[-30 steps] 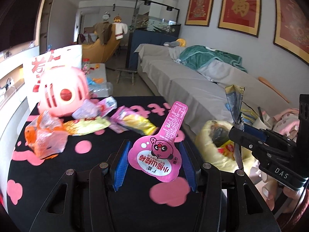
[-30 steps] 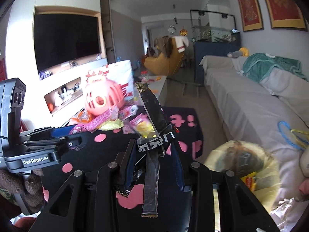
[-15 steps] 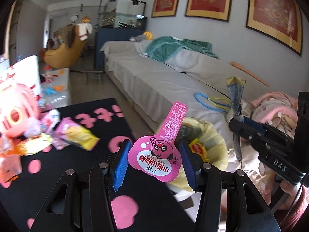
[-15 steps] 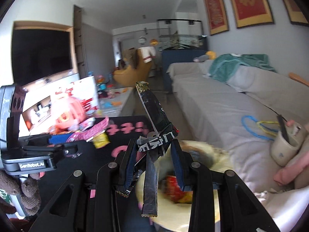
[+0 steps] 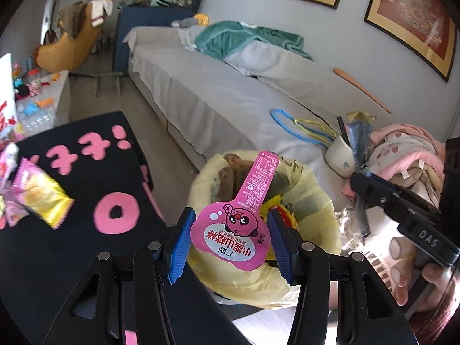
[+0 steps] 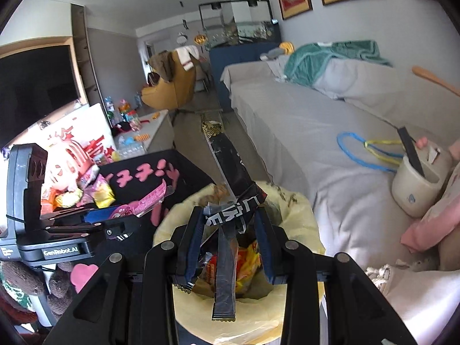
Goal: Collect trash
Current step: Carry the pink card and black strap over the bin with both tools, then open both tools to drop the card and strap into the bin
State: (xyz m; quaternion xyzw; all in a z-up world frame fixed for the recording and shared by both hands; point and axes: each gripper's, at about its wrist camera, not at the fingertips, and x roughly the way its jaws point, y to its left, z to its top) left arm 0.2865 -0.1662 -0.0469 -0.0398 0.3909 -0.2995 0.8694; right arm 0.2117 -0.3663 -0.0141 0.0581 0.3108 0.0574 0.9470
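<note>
My left gripper (image 5: 230, 227) is shut on a pink wrapper (image 5: 234, 230) with a cartoon face, its long tab sticking up. It hangs over the mouth of a bin lined with a yellow bag (image 5: 316, 198), which holds trash. My right gripper (image 6: 228, 230) is shut on a long black wrapper (image 6: 233, 172) with white lettering, held above the same yellow-lined bin (image 6: 302, 210). In the right wrist view the left gripper (image 6: 115, 218) shows at the left with the pink wrapper (image 6: 149, 201). In the left wrist view the right gripper (image 5: 359, 181) shows at the right.
A black table with pink shapes (image 5: 86, 201) lies left of the bin, with snack packets (image 5: 40, 195) and a pink toy (image 6: 69, 166) on it. A grey sofa (image 5: 230, 97) runs behind the bin, with a blue and yellow cord (image 5: 299, 126) and a cream pouch (image 6: 417, 184).
Both grippers swung right from over the table to above the yellow-lined bin, each still gripping its wrapper. The table litter slid to the left edge of both views.
</note>
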